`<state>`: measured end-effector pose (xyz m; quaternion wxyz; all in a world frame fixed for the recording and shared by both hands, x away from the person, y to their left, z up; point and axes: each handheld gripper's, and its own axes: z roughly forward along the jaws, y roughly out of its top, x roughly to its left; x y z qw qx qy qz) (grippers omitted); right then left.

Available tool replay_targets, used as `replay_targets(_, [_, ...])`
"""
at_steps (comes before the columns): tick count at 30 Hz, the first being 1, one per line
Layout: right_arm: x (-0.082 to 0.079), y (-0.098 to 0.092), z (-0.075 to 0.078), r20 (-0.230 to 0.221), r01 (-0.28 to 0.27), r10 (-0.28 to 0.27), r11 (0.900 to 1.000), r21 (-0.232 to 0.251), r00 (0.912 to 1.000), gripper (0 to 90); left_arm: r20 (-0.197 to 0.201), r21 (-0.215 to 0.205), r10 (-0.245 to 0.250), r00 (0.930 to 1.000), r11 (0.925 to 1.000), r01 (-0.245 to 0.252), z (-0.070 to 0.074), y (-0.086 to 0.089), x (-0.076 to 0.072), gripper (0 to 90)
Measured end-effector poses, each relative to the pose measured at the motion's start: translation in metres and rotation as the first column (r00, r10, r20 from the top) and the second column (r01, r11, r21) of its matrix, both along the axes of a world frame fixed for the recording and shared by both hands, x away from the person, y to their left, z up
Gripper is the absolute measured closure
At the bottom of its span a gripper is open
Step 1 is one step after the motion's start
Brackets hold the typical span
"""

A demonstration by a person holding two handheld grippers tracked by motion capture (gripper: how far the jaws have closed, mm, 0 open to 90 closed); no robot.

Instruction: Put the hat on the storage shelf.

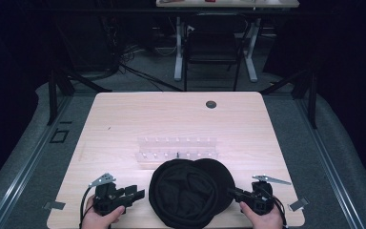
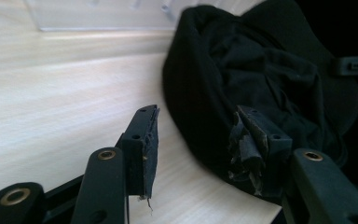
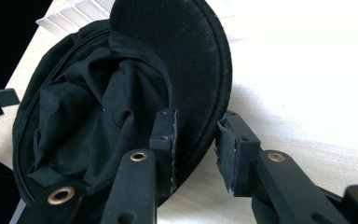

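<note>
Black cap — open claws alongside

You're working in a lab or studio: black curtains close off both sides, cables trail over grey carpet, a black chair sits at a white desk beyond your pale wooden counter

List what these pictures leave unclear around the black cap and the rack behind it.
- Black cap: near edge cut off by the high view's bottom border.
- Clear rack: contents too small in the high view, blown out in the left gripper view.
- Right claw: whether its pads press the cap's brim can't be told.
</note>
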<state>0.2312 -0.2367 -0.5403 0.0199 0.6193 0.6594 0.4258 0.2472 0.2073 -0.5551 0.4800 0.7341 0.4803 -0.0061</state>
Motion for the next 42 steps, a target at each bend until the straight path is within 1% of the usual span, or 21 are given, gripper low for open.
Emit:
replay_targets(2, [0.0, 0.0, -0.001, -0.001, -0.002, 0.002, 1.0, 0.006, 1.0, 68.8, 0.0, 0.003, -0.011, 0.9999, 0.9999, 0.011, -0.002, -0.004, 0.0, 50.3])
replay_targets(5, [-0.001, -0.001, -0.001, -0.001, -0.004, 0.004, 1.0, 0.017, 1.0, 68.9, -0.017, -0.003, -0.034, 0.9993, 0.9994, 0.034, -0.005, -0.01, -0.001, 49.9])
replay_targets(7, [-0.001, -0.001, -0.002, 0.002, -0.007, 0.007, 1.0, 0.022, 1.0, 68.8, -0.015, 0.004, -0.038, 0.9992, 0.9993, 0.038, -0.006, -0.011, -0.001, 49.8])
replay_targets(9, [-0.002, -0.001, -0.002, 0.005, -0.001, 0.001, 1.0, 0.024, 1.0, 68.8, -0.023, -0.012, -0.036, 0.9991, 0.9993, 0.035, -0.007, -0.013, 0.0, 50.3])
replay_targets(11, [-0.002, 0.0, -0.002, 0.004, -0.005, 0.005, 1.0, 0.025, 1.0, 68.9, -0.029, -0.022, -0.04, 0.9988, 0.999, 0.039, -0.007, -0.014, 0.001, 56.3])
replay_targets(12, [-0.003, 0.0, -0.002, 0.006, -0.011, 0.01, 1.0, 0.028, 0.9999, 68.9, -0.031, -0.022, -0.046, 0.9985, 0.9987, 0.045, -0.007, -0.014, 0.001, 65.6])
replay_targets(13, [-0.003, 0.001, -0.002, 0.009, -0.013, 0.013, 1.0, 0.027, 0.9999, 69.0, -0.033, -0.027, -0.066, 0.9973, 0.9975, 0.065, -0.007, -0.015, 0.001, 70.3])
replay_targets(15, [-0.004, 0.001, -0.002, 0.008, -0.021, 0.021, 1.0, 0.024, 0.9998, 69.0, -0.032, -0.024, -0.067, 0.9972, 0.9975, 0.066, -0.007, -0.015, 0.001, 77.2])
replay_targets(16, [-0.004, 0.001, -0.002, 0.008, -0.021, 0.021, 1.0, 0.024, 0.9998, 69.0, -0.03, -0.022, -0.071, 0.997, 0.9973, 0.07, -0.007, -0.016, 0.001, 77.2])
replay_targets(17, [-0.004, 0.002, -0.002, 0.009, -0.024, 0.023, 0.999, 0.026, 0.9997, 69.0, -0.02, -0.012, -0.068, 0.9975, 0.9977, 0.067, -0.006, -0.015, 0.001, 85.6])
replay_targets(19, [-0.004, 0.003, -0.002, 0.007, -0.028, 0.027, 0.999, 0.034, 0.9996, 68.9, -0.017, -0.008, -0.065, 0.9978, 0.9979, 0.065, -0.005, -0.014, 0.002, 88.5])
replay_targets(22, [-0.005, 0.004, -0.002, 0.004, -0.037, 0.037, 0.999, 0.039, 0.9993, 68.7, -0.009, 0.004, -0.061, 0.9981, 0.9981, 0.061, -0.004, -0.013, 0.003, 89.5])
replay_targets(23, [-0.004, 0.005, -0.003, 0.002, -0.049, 0.049, 0.998, 0.047, 0.9988, 68.2, 0.002, 0.007, -0.046, 0.9989, 0.9989, 0.046, -0.003, -0.01, 0.004, 89.7])
replay_targets(26, [-0.004, 0.01, -0.003, -0.003, -0.07, 0.07, 0.996, 0.054, 0.9975, 67.0, 0.005, 0.01, -0.033, 0.9994, 0.9994, 0.033, -0.002, -0.008, 0.006, 89.9])
replay_targets(28, [-0.004, 0.012, -0.004, -0.001, -0.088, 0.089, 0.994, 0.068, 0.9961, 65.8, 0.007, 0.016, -0.012, 0.9999, 0.9998, 0.012, -0.001, -0.001, 0.01, 90.0])
replay_targets(30, [-0.004, 0.014, -0.004, -0.008, -0.106, 0.107, 0.991, 0.081, 0.9942, 64.4, 0.004, 0.002, 0.005, 1.0, 1.0, -0.005, 0.0, 0.004, 0.012, 90.0])
replay_targets(35, [-0.003, 0.018, -0.005, -0.007, -0.142, 0.144, 0.985, 0.094, 0.9896, 61.6, 0.012, 0.01, 0.02, 0.9997, 0.9998, -0.02, 0.002, 0.011, 0.017, 90.0])
replay_targets(37, [-0.003, 0.02, -0.005, 0.003, -0.154, 0.155, 0.984, 0.093, 0.9879, 60.1, 0.012, 0.009, 0.027, 0.9996, 0.9996, -0.027, 0.003, 0.013, 0.019, 90.0])
replay_targets(38, [-0.003, 0.021, -0.004, 0.025, -0.163, 0.162, 0.984, 0.074, 0.9865, 59.3, 0.011, 0.008, 0.031, 0.9995, 0.9995, -0.031, 0.004, 0.015, 0.021, 90.0])
replay_targets(39, [-0.003, 0.021, -0.004, 0.025, -0.163, 0.162, 0.984, 0.074, 0.9865, 59.3, 0.014, 0.011, 0.037, 0.9992, 0.9992, -0.038, 0.004, 0.016, 0.022, 90.0])
replay_targets(42, [-0.002, 0.021, -0.003, 0.058, -0.163, 0.159, 0.984, 0.078, 0.9857, 58.4, 0.009, 0.005, 0.066, 0.9978, 0.9978, -0.066, 0.004, 0.024, 0.028, 90.0])
